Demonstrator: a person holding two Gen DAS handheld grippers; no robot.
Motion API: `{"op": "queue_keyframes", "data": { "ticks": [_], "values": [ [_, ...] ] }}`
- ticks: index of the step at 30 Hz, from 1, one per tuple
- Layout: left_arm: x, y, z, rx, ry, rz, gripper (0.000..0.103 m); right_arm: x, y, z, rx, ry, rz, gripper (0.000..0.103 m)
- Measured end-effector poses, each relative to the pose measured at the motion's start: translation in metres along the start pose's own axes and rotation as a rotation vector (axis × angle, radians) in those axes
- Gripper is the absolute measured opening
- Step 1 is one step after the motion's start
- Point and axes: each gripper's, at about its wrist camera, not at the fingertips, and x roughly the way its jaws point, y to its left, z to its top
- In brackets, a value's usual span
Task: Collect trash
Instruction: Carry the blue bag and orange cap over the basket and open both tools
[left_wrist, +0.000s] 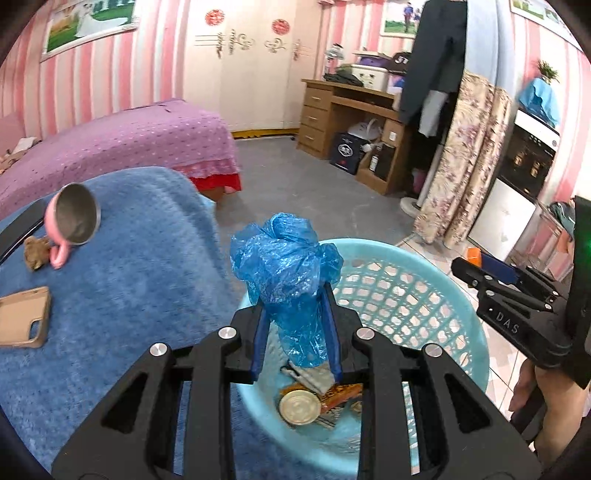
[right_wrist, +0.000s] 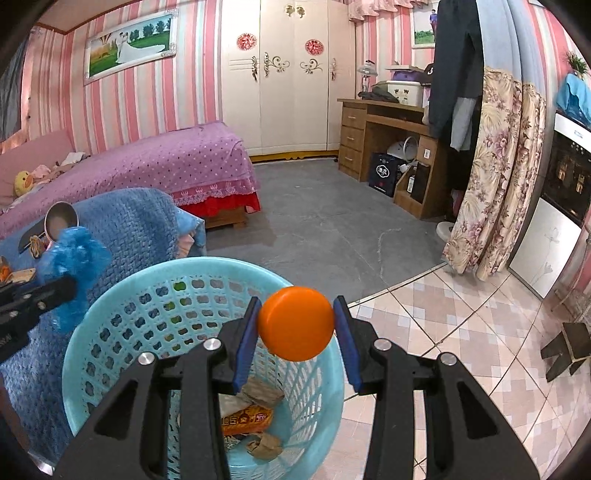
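Note:
My left gripper (left_wrist: 295, 317) is shut on a crumpled blue plastic bag (left_wrist: 286, 266) and holds it over the light blue trash basket (left_wrist: 424, 280). The bag also shows in the right wrist view (right_wrist: 74, 262). My right gripper (right_wrist: 295, 325) is shut on a round orange lid (right_wrist: 295, 323) above the same basket (right_wrist: 122, 317). In the left wrist view the right gripper (left_wrist: 487, 271) comes in from the right, level with the basket rim. Wrappers (right_wrist: 247, 419) and a round metal lid (left_wrist: 300, 408) lie at the basket's bottom.
A blue blanket-covered table (left_wrist: 129, 295) stands left of the basket with a tipped pink mug (left_wrist: 72, 221), a tan phone case (left_wrist: 24, 317) and a brown scrap (left_wrist: 37, 251). A purple bed (right_wrist: 166, 162), a wooden desk (right_wrist: 388, 129) and a floral curtain (right_wrist: 491, 177) stand beyond.

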Motion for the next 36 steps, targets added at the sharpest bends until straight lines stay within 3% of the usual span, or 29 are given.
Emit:
{"op": "queue_keyframes", "data": {
  "ticks": [1, 3, 4, 5, 7, 16, 21, 22, 25, 27, 29, 36],
  "values": [
    [0.002, -0.002, 0.001, 0.005, 0.004, -0.004, 0.03, 0.001, -0.002, 0.0, 0.008, 0.001, 0.002, 0.04],
    [0.004, -0.006, 0.003, 0.015, 0.014, -0.005, 0.051, 0.001, -0.004, 0.0, 0.017, 0.002, 0.002, 0.04],
    [0.002, -0.006, 0.002, 0.019, 0.006, 0.005, 0.068, 0.001, -0.005, 0.0, 0.021, 0.003, 0.003, 0.04],
    [-0.001, -0.006, 0.002, 0.024, -0.007, 0.02, 0.079, 0.0, -0.006, 0.0, 0.022, 0.003, 0.004, 0.04],
    [-0.006, -0.001, 0.002, 0.032, -0.033, 0.06, 0.084, -0.001, -0.005, 0.0, 0.019, 0.0, 0.002, 0.04],
    [-0.025, 0.052, 0.005, -0.022, -0.069, 0.235, 0.094, 0.0, 0.012, 0.001, 0.01, 0.005, 0.025, 0.04],
    [-0.037, 0.078, 0.006, -0.075, -0.076, 0.255, 0.095, 0.0, 0.029, 0.004, 0.008, 0.002, 0.035, 0.041],
    [-0.041, 0.082, 0.006, -0.082, -0.08, 0.259, 0.095, -0.001, 0.032, 0.005, 0.009, 0.001, 0.036, 0.044],
    [-0.053, 0.092, 0.004, -0.083, -0.095, 0.278, 0.097, -0.003, 0.044, 0.008, 0.0, -0.011, 0.03, 0.07],
    [-0.06, 0.098, 0.003, -0.079, -0.102, 0.294, 0.097, -0.003, 0.055, 0.01, -0.01, -0.015, 0.032, 0.073],
    [-0.068, 0.106, 0.001, -0.079, -0.108, 0.306, 0.097, -0.002, 0.062, 0.011, -0.014, -0.017, 0.024, 0.092],
    [-0.09, 0.143, -0.002, -0.106, -0.11, 0.34, 0.097, 0.002, 0.096, 0.019, -0.038, -0.013, 0.005, 0.096]
  ]
}}
